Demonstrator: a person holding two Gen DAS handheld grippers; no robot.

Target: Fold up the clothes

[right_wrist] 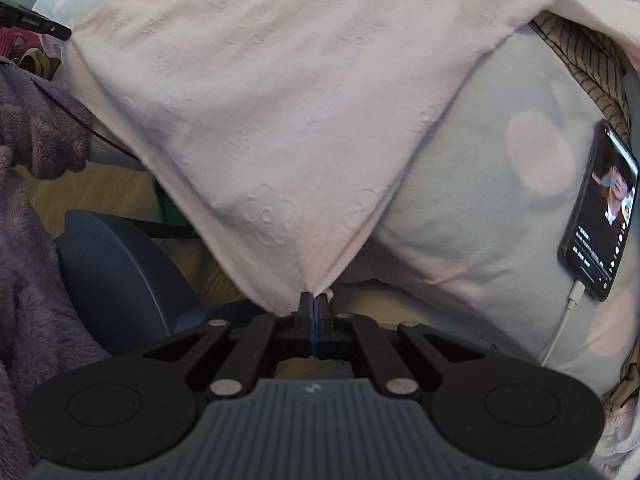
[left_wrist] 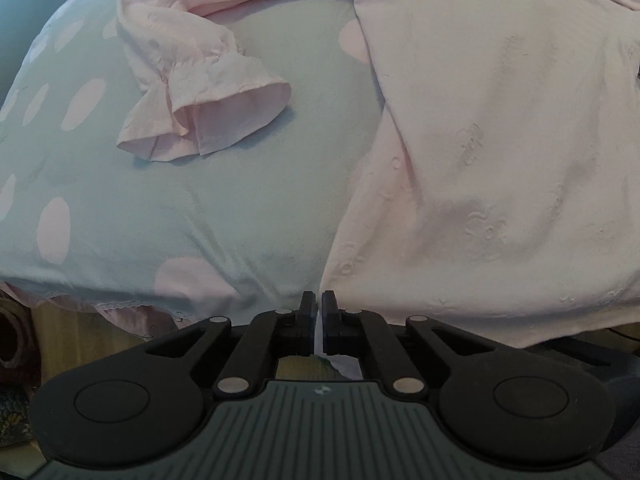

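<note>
Pinching the hem corner of the pink blouse (right_wrist: pixel 256 112), the right gripper (right_wrist: pixel 315 300) is pointing almost straight down with its jaws fully together, the cloth gathering into a peak right at the fingertips. From there the fabric is fanning up and away across the pale blue spotted bedding (right_wrist: pixel 460 208).

Beside it, the left gripper (left_wrist: pixel 318 300) is sitting with its jaws closed to a sliver at the blouse's other lower edge; a thin bit of pale cloth seems to be showing between the pads, so it is probably gripping the hem, though I cannot be certain.

The garment's body is lying ahead of both grippers, its long axis running away from them toward the collar. Its frilled sleeve (left_wrist: pixel 200 96) is sprawling out on the left side, nearer the left hand. A phone (right_wrist: pixel 600 216) is resting on the bedding to the right, well clear of the cloth.
</note>
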